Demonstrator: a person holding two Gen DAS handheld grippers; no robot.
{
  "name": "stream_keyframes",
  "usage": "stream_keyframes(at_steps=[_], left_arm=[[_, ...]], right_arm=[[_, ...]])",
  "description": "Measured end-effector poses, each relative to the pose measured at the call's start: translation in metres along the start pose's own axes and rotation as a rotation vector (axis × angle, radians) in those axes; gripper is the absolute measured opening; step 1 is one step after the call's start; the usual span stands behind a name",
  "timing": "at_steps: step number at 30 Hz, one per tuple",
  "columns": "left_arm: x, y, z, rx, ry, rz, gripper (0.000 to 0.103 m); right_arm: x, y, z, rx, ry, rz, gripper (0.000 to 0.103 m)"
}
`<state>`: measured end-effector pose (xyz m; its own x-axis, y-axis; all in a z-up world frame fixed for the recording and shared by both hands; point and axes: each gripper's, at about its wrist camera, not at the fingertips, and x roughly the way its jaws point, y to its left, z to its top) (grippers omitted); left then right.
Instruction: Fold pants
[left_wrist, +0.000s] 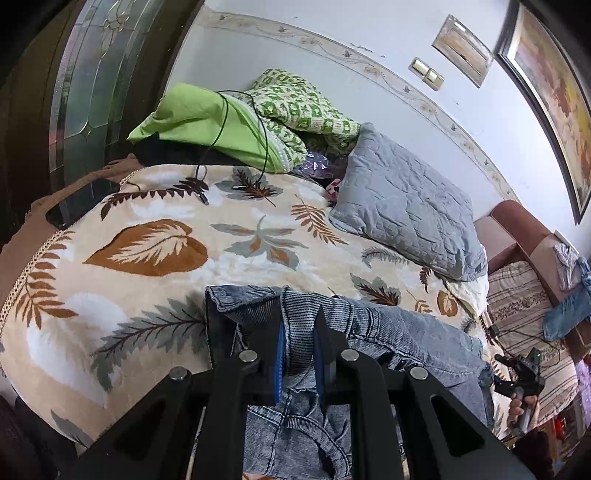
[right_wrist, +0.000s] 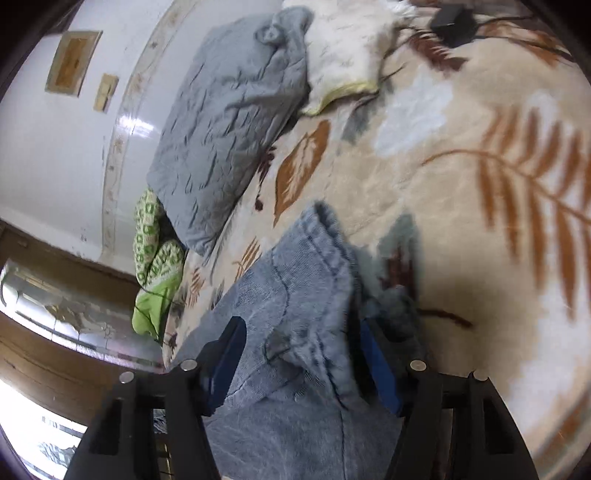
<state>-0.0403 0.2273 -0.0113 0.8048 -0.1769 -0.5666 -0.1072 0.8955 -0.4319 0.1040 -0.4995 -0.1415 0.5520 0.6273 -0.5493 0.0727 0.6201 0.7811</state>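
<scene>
Light blue denim pants (left_wrist: 388, 325) lie on a leaf-patterned blanket (left_wrist: 155, 258) on the bed. My left gripper (left_wrist: 300, 325) is shut on a bunched fold of the denim near its seam, with the cloth pinched between the blue pads. In the right wrist view the pants (right_wrist: 303, 266) run out ahead with a hemmed edge at the far end. My right gripper (right_wrist: 300, 325) stands open, its fingers spread on either side of the denim without pressing on it. A hand (left_wrist: 517, 406) shows at the pants' far right end in the left wrist view.
A grey pillow (left_wrist: 406, 206) and a green patterned quilt (left_wrist: 295, 107) lie by the wall. A black cable (left_wrist: 236, 147) and a dark phone (left_wrist: 81, 203) rest on the blanket. A cream pillow (right_wrist: 347, 51) and a black charger (right_wrist: 454, 22) lie beyond. A sofa (left_wrist: 524, 295) holds clothes.
</scene>
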Motion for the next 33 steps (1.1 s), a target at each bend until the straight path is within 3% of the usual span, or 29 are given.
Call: stream_keyframes(at_steps=[1,2,3,7,14,18,24,26,28,30,33], left_arm=[[0.001,0.001,0.001,-0.005,0.0,0.0,0.013],[0.001,0.002,0.002,-0.011,0.001,0.0,0.013],[0.001,0.003,0.003,-0.015,0.001,0.0,0.013],[-0.002,0.006,0.006,-0.017,-0.01,0.0,0.013],[-0.03,0.03,0.009,-0.046,-0.092,-0.009,0.012],[-0.031,0.044,-0.001,-0.052,-0.042,0.005,0.012],[-0.008,0.043,-0.017,-0.089,0.109,0.0,0.013],[-0.006,0.035,-0.02,-0.078,0.152,0.027,0.019],[-0.007,0.032,-0.022,-0.09,0.173,0.032,0.043],[-0.008,0.03,-0.024,-0.095,0.192,0.057,0.058],[-0.008,0.03,-0.027,-0.119,0.212,0.079,0.061]], right_arm=[[0.004,0.005,-0.001,-0.033,-0.004,-0.007,0.05],[0.006,0.012,-0.001,-0.066,-0.011,-0.021,0.026],[0.007,0.02,-0.003,-0.101,-0.015,-0.032,0.016],[-0.012,0.045,-0.01,-0.164,-0.069,-0.008,0.013],[-0.092,0.054,-0.035,-0.177,-0.187,0.092,0.011],[-0.117,0.032,-0.067,-0.148,-0.176,0.053,0.011],[-0.122,-0.01,-0.091,-0.053,-0.156,0.021,0.011],[-0.116,-0.016,-0.093,-0.033,-0.155,0.013,0.011],[-0.114,-0.018,-0.093,-0.039,-0.155,-0.003,0.011],[-0.112,-0.018,-0.092,-0.037,-0.154,-0.008,0.011],[-0.11,-0.019,-0.088,-0.032,-0.15,-0.013,0.011]])
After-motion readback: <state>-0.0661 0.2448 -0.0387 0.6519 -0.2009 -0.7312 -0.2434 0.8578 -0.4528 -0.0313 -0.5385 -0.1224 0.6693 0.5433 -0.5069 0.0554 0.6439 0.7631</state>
